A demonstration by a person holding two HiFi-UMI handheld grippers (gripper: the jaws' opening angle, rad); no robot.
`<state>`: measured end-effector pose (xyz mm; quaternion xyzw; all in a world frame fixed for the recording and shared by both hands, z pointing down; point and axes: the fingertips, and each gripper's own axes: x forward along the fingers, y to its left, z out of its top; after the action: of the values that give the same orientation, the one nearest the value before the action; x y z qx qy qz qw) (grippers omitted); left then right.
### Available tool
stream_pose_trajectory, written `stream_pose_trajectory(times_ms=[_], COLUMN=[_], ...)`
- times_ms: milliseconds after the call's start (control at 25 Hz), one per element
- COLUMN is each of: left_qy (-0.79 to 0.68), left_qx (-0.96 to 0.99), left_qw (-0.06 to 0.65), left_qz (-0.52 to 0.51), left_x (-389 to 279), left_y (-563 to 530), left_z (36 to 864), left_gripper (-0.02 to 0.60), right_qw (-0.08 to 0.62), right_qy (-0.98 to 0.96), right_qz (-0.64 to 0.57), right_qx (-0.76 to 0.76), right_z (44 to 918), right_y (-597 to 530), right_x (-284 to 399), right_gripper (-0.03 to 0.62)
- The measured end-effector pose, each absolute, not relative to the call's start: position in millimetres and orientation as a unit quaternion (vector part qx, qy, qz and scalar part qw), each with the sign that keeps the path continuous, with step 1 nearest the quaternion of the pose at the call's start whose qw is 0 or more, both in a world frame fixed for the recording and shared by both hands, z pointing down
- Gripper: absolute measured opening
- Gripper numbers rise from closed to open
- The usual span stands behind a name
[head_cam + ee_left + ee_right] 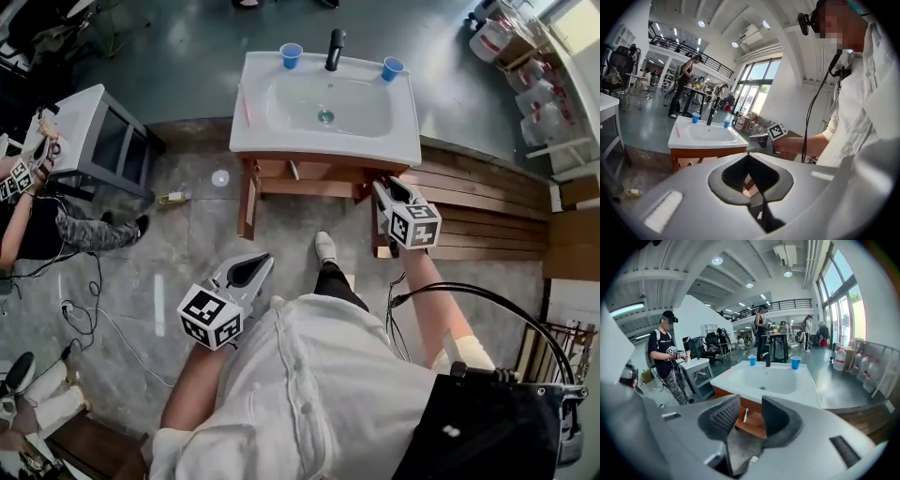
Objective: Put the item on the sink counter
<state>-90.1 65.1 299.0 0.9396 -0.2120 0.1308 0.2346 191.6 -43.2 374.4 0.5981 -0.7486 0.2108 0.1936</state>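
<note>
Left tool (264, 260) jaws together, right tool (382, 187) jaws apart, empty

Ahead of both grippers' fingers: sink counter (323, 141), near the right gripper (382, 187), well beyond the left gripper (262, 261). At the counter's back: faucet (334, 49), with left cup (292, 54) and right cup (392, 67) either side. Under the counter, straight ahead between the right fingers (774, 416): shelf (752, 420), stick (745, 415) on it. Far left of the left fingers: cabinet (94, 136).
</note>
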Motion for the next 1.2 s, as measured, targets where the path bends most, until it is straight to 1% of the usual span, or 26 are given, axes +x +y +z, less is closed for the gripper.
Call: stream_pose_trajectory(times_ms=[200,440,560,640,680,800,880,1200], left_qy=[-0.227,-0.242,-0.249,-0.256,-0.26,-0.272,-0.282,-0.308], left_qx=[0.936,0.931,0.928,0.926,0.925,0.92,0.916,0.902], left_qw=[0.232,0.238,0.237,0.236,0.236,0.236,0.238,0.244], left_qz=[0.138,0.134,0.142,0.145,0.146,0.151,0.156,0.176], left_x=[-39,20,41,53,57,65,66,68], left_y=[17,-44,-70,-86,-93,-108,-115,-132], left_z=[298,290,291,290,289,289,290,299], left_gripper=[0.006,0.006,0.005,0.006,0.006,0.006,0.005,0.005], right_qw=[0.195,0.226,0.226,0.222,0.22,0.213,0.214,0.231], right_qy=[-0.747,-0.749,-0.75,-0.749,-0.748,-0.749,-0.751,-0.756], right_qz=[0.191,0.155,0.152,0.155,0.153,0.139,0.131,0.134], right_qx=[0.606,0.603,0.603,0.605,0.607,0.611,0.61,0.597], right_z=[367,368,374,378,379,380,383,421], right_y=[-122,-220,-268,-297,-311,-349,-371,-429], right_x=[260,323,352,370,378,393,399,422], right_gripper=[0.157,0.16,0.164,0.18,0.187,0.246,0.271,0.335])
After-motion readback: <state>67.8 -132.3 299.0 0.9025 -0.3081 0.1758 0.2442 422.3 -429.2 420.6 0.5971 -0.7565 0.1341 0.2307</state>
